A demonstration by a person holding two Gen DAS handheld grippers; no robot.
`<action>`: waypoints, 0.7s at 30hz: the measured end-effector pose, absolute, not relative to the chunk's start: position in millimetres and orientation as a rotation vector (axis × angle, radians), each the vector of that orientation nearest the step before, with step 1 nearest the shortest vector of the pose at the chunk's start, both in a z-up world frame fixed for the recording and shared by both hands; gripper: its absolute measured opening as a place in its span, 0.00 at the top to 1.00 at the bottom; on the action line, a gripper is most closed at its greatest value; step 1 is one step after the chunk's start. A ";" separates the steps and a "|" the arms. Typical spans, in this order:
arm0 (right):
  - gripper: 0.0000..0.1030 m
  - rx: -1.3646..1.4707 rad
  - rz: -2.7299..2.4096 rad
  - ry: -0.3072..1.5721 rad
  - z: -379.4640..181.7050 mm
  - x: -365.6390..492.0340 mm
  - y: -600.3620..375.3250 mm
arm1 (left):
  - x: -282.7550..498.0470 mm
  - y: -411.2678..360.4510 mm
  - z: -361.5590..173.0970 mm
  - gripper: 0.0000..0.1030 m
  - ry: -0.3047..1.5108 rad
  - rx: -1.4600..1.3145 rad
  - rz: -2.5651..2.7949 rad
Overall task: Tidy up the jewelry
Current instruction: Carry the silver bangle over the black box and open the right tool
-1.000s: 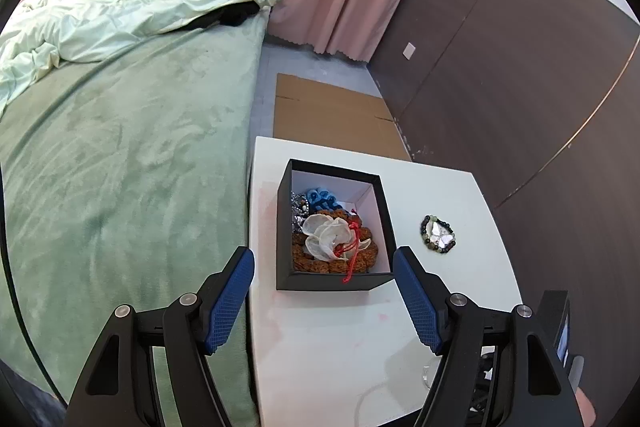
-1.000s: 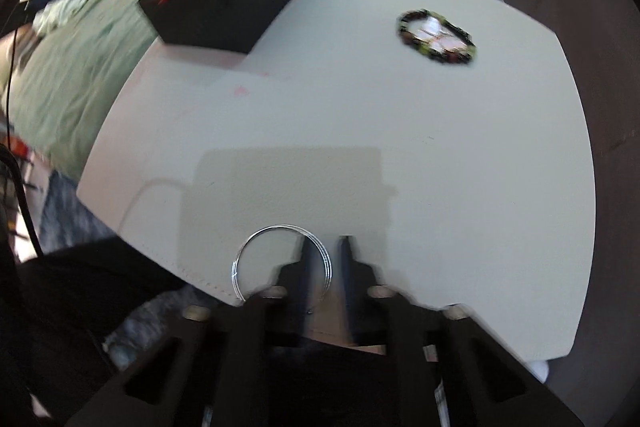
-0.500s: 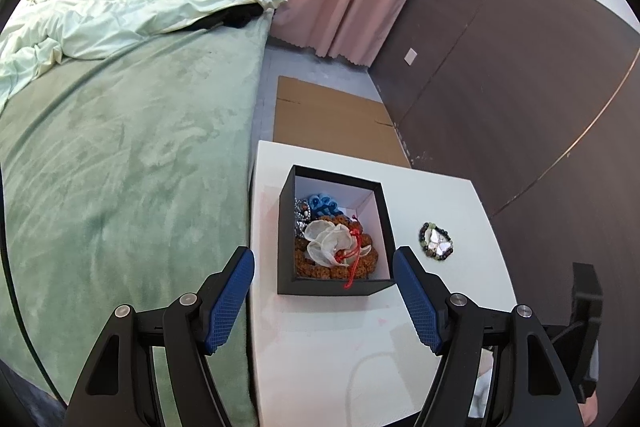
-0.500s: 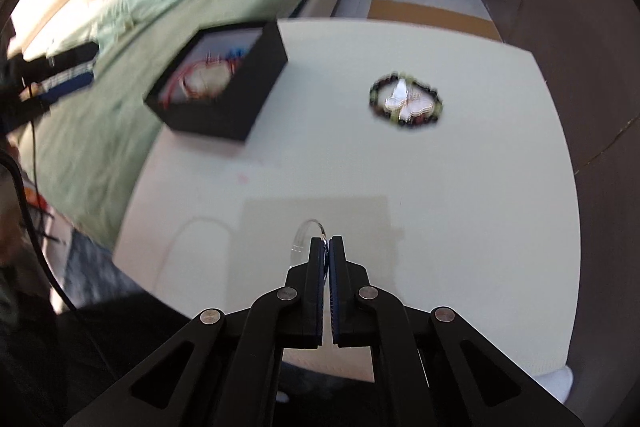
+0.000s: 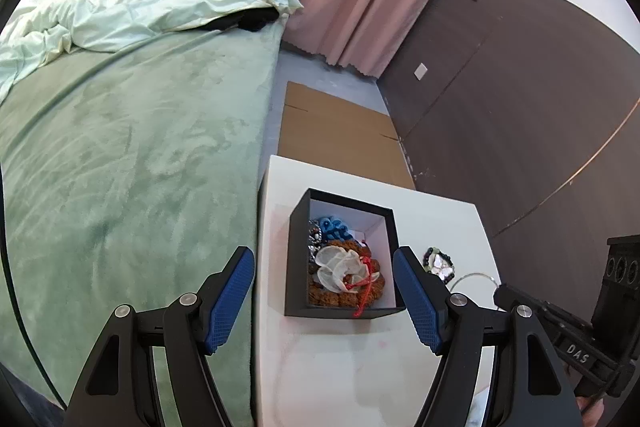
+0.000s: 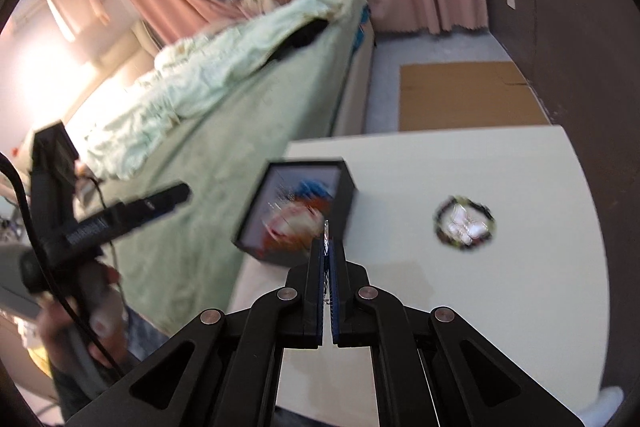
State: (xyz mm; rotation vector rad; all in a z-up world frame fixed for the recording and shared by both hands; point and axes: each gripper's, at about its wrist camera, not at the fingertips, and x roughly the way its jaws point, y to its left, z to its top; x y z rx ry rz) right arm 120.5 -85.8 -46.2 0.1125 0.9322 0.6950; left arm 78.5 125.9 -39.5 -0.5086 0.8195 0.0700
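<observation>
Left wrist view: the left gripper (image 5: 324,301) stood wide apart with nothing between its blue pads (image 5: 230,301), hovering over the near side of the black box (image 5: 298,263). The box sat on the white table (image 5: 348,367), near the table's edge next to the green bed (image 5: 132,163). Inside the box lay a brown bead bracelet (image 5: 344,297) with a red cord, a pale shell-like piece and something blue toward the far wall. Right of the box, on the table, lay a dark beaded bracelet (image 5: 439,265). Just beyond it a thin silver bangle (image 5: 476,277) was seen at the tip of the right gripper (image 5: 502,297), right of the box.

Right wrist view: the right gripper (image 6: 327,259) was pinched tight on the silver bangle (image 6: 326,231), seen edge-on between the pads, in front of the box (image 6: 344,195). The beaded bracelet (image 6: 464,223) lay well right of the box. The left gripper (image 6: 160,203), held by a hand (image 6: 96,323), hung left of the box.
</observation>
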 end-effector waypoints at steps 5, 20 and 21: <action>0.97 0.177 0.760 0.942 -48.2 130.1 -58.7 | 78.8 135.7 -39.4 0.29 0.807 -0.542 0.085; 0.50 0.253 0.683 1.006 -76.2 155.6 -66.4 | 79.4 130.0 -43.6 0.29 0.822 -0.527 0.084; 0.43 0.265 0.663 0.985 -72.5 153.7 -77.3 | 80.2 127.3 -44.0 0.29 0.824 -0.524 0.079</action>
